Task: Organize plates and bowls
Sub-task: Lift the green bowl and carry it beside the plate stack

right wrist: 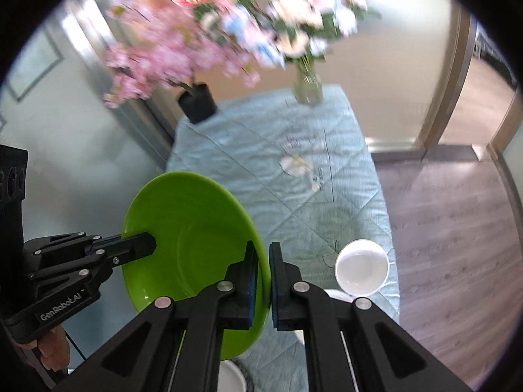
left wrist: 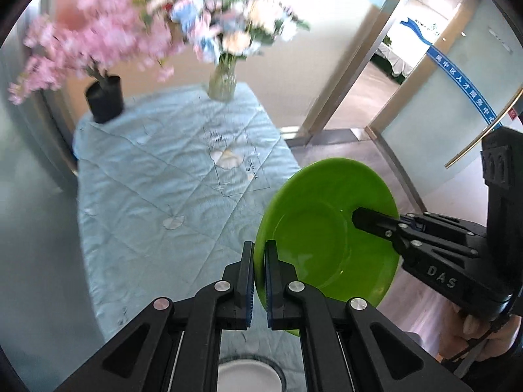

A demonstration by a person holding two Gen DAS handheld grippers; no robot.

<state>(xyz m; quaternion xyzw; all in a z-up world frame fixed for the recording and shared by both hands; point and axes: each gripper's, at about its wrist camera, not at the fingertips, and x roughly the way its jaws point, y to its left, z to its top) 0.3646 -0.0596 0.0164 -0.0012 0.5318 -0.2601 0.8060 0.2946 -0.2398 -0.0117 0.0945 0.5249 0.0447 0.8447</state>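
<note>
Left gripper (left wrist: 259, 281) and right gripper (right wrist: 263, 285) each clamped on opposite rims of the green plate (left wrist: 313, 238), held tilted in the air above the desk's near right part. White bowl (right wrist: 362, 268) sits on the pale blue desk (left wrist: 157, 179) below. Far edge: black flowerpot (left wrist: 104, 99) left, glass vase (left wrist: 223, 80) right.

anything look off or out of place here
Nothing looks spilled or broken. The one unusual thing: the green plate is up off the table, tilted, with the left gripper and right gripper each clamped on opposite rims.
</note>
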